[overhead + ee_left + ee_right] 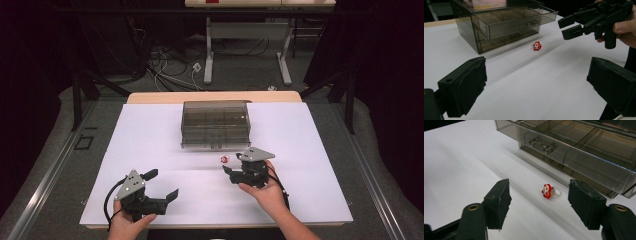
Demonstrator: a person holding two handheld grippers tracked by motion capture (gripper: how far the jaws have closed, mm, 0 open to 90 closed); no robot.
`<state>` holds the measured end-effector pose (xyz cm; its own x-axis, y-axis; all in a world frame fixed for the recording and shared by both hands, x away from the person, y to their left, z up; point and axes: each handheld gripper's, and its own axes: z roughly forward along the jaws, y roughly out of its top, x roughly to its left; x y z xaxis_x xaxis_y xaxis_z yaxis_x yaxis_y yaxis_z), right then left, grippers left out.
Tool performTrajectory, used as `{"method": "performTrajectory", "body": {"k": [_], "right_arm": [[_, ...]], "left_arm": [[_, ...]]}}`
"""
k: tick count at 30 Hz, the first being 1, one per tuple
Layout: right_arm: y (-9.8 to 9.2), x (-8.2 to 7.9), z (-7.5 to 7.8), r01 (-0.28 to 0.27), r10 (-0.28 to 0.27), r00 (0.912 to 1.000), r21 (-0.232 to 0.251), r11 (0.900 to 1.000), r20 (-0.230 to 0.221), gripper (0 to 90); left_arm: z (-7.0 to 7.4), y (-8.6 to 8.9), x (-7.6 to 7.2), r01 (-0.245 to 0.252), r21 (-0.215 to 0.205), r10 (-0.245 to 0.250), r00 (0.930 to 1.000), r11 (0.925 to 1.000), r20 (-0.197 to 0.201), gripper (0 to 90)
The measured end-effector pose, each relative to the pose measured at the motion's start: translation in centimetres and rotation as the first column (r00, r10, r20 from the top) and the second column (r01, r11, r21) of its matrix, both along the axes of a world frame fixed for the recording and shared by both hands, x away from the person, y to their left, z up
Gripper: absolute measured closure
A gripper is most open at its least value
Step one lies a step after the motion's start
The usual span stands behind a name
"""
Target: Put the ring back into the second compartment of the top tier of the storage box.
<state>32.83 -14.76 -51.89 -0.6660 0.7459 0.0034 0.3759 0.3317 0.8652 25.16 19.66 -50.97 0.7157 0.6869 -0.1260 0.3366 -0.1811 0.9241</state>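
Note:
A small red Santa ring (223,159) (537,46) (547,191) lies on the white table just in front of a smoky clear drawer box (215,124) (499,22) (584,150). The box's top drawer is pulled partly out. My right gripper (233,163) (567,28) (539,183) is open and points at the ring. The ring lies just beyond the jaw tips, between their lines, and neither pad touches it. My left gripper (161,184) (537,65) rests open and empty near the table's front left.
The white table top (150,140) has bare room to the left and right of the box. Beyond its far edge are a wooden strip (215,96), table legs and loose cables on the floor (170,70).

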Motion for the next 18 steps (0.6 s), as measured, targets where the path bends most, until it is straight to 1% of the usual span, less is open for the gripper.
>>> {"method": "performTrajectory", "body": {"k": [2, 3, 6, 7, 9, 10, 12, 13, 14, 16, 18], "right_arm": [[0.0, 0.1, -0.1, -0.002, 0.002, 1.0, -0.008, 1.0, -0.004, 35.5], [0.0, 0.4, -0.3, -0.01, 0.01, 0.9998, -0.016, 1.0, -0.019, 35.8], [0.1, 0.6, -0.4, -0.014, 0.014, 0.9997, -0.01, 1.0, -0.022, 36.1], [0.2, 0.9, -0.6, -0.023, 0.023, 0.9994, -0.005, 1.0, -0.025, 36.4], [0.3, 0.9, -0.7, -0.024, 0.024, 0.9994, -0.007, 1.0, -0.026, 36.5], [0.3, 1.2, -0.8, -0.027, 0.026, 0.9991, -0.014, 1.0, -0.034, 36.8], [0.4, 1.3, -0.9, -0.021, 0.021, 0.9992, -0.014, 1.0, -0.035, 37.0], [0.4, 1.7, -1.0, -0.018, 0.017, 0.9982, -0.02, 1.0, -0.058, 37.4], [0.4, 1.7, -1.0, -0.018, 0.017, 0.9982, -0.02, 1.0, -0.058, 37.4], [0.4, 2.0, -1.1, -0.001, -0.001, 0.9985, -0.041, 0.999, -0.055, 38.0], [0.4, 2.2, -1.1, 0.003, -0.006, 0.9981, -0.045, 0.999, -0.062, 38.4]], "left_arm": [[0.0, 0.0, 0.0, 0.001, 0.0, -0.001, 1.0, 1.0, 0.0, 2.4], [0.0, -0.1, 0.0, 0.001, -0.001, -0.001, 1.0, 1.0, -0.001, 2.4], [-0.1, -0.1, 0.0, -0.002, -0.005, 0.002, 1.0, 1.0, 0.001, 2.4], [-0.1, -0.2, 0.0, -0.002, -0.006, 0.002, 1.0, 1.0, 0.0, 2.5], [-0.1, -0.1, 0.0, 0.003, -0.003, -0.003, 1.0, 1.0, -0.004, 2.5], [-0.1, -0.1, 0.0, 0.004, 0.0, -0.004, 1.0, 1.0, -0.003, 2.4], [-0.1, -0.1, 0.1, 0.005, 0.002, -0.005, 1.0, 1.0, -0.003, 2.5], [-0.1, -0.1, 0.1, 0.006, 0.002, -0.006, 1.0, 1.0, -0.004, 2.5], [-0.1, -0.1, 0.1, 0.006, 0.002, -0.006, 1.0, 1.0, -0.004, 2.5], [-0.1, -0.1, 0.0, 0.007, -0.001, -0.007, 0.9999, 1.0, -0.009, 2.5], [-0.1, -0.2, 0.0, 0.007, -0.001, -0.007, 0.9999, 1.0, -0.009, 2.5]]}}
